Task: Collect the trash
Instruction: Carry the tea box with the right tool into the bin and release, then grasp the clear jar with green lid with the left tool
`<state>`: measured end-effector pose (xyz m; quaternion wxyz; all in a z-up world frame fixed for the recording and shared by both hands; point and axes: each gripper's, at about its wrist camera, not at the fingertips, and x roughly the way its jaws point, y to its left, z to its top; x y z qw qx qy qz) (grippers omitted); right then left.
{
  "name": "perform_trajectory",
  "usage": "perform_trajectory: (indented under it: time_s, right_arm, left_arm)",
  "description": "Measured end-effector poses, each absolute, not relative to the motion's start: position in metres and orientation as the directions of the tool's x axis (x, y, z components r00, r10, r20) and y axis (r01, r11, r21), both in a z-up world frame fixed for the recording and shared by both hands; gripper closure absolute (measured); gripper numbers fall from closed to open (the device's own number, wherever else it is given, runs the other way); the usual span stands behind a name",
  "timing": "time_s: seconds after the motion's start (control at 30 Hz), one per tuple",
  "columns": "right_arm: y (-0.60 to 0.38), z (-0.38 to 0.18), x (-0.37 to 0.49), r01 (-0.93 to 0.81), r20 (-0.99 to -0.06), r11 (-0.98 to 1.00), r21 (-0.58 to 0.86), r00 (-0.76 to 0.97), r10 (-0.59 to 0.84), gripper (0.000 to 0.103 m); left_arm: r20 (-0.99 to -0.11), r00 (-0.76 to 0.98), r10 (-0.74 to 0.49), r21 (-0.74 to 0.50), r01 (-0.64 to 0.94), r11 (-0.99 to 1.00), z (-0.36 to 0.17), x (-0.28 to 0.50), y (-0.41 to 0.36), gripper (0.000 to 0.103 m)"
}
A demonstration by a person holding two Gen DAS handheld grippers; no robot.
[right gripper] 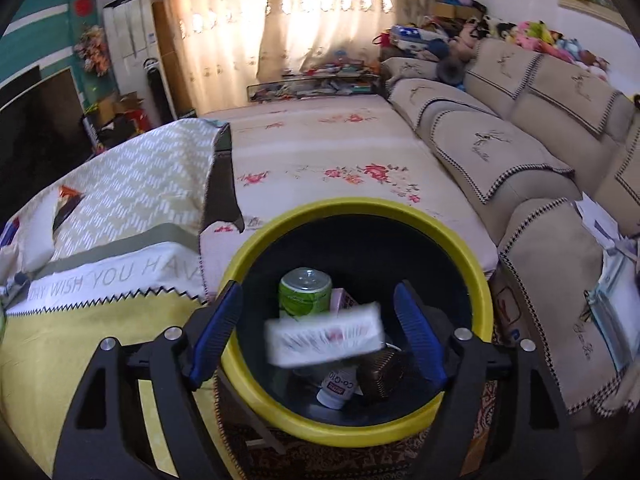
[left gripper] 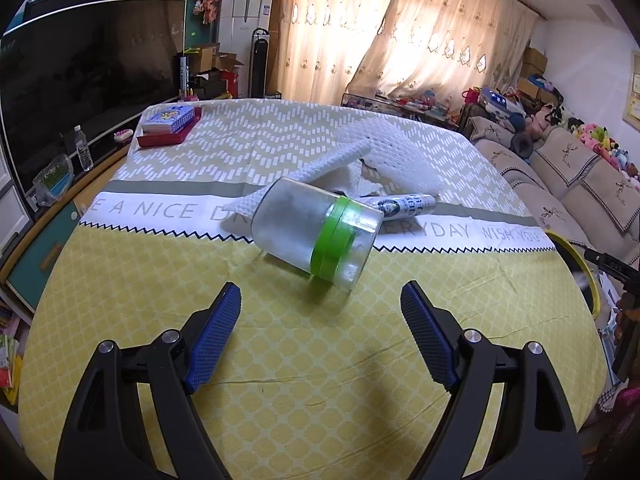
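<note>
In the left wrist view, a clear plastic jar with a green band (left gripper: pixel 316 233) lies on its side on the tablecloth (left gripper: pixel 280 360). Behind it lie white foam netting (left gripper: pixel 360 156), crumpled paper and a small white tube (left gripper: pixel 404 205). My left gripper (left gripper: pixel 321 304) is open, just short of the jar. In the right wrist view, my right gripper (right gripper: pixel 318 304) is open above a yellow-rimmed bin (right gripper: pixel 360 212). A blurred white box (right gripper: pixel 325 335) hangs loose between the fingers, touching neither. The bin holds a green can (right gripper: pixel 305 292), a white bottle (right gripper: pixel 338 388) and a brown object (right gripper: pixel 380 372).
A red tray with a blue box (left gripper: pixel 168 124) sits at the table's far left corner. The bin's rim (left gripper: pixel 576 264) shows at the table's right edge. A sofa (right gripper: pixel 520 152) and a floral-covered surface (right gripper: pixel 320 152) lie beyond. A TV (left gripper: pixel 80 92) stands left.
</note>
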<state>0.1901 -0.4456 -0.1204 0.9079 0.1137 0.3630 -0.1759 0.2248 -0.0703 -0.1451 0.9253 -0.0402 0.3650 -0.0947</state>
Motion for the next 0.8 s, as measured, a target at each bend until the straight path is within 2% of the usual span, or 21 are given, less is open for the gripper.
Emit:
perform_trajectory:
  time_s: [0.2,0.27,0.4,0.53,0.67,0.8]
  right_arm:
    - [-0.435,-0.106,0.184,0.378,-0.656,0.917,0.127,0.725,-0.208,0.029]
    - [-0.427,-0.098,0.181,0.347,-0.619,0.921,0.175,0.766,-0.171,0.026]
    - [-0.399,-0.08,0.183,0.264,-0.542,0.936,0.235,0.834,-0.1,0.025]
    - [-0.37,-0.068,0.188,0.206,-0.466,0.945,0.255,0.882,-0.067,0.024]
    - [-0.351,-0.068,0.193,0.203,-0.45,0.956,0.213,0.889,-0.088,0.022]
    - [-0.346,-0.078,0.195,0.21,-0.476,0.955,0.207,0.875,-0.09,0.022]
  left_arm:
    - [-0.687,0.689,-0.232,-0.176,0.152,0.973,-0.145,0.235,-0.067,0.021]
    - [-0.687,0.688,-0.234,-0.179,0.152,0.972,-0.142,0.239,-0.063,0.015]
    - [-0.679,0.71,-0.188,-0.111,0.154,0.982,-0.133,0.247,-0.061,0.015]
    - [-0.679,0.704,-0.211,-0.078,0.217,0.973,-0.13,0.263,-0.063,0.015]
    - [-0.698,0.674,-0.241,-0.067,0.274,0.96,-0.134,0.277,-0.066,0.015]
    - [-0.719,0.644,-0.26,-0.064,0.312,0.948,-0.143,0.279,-0.071,0.015]
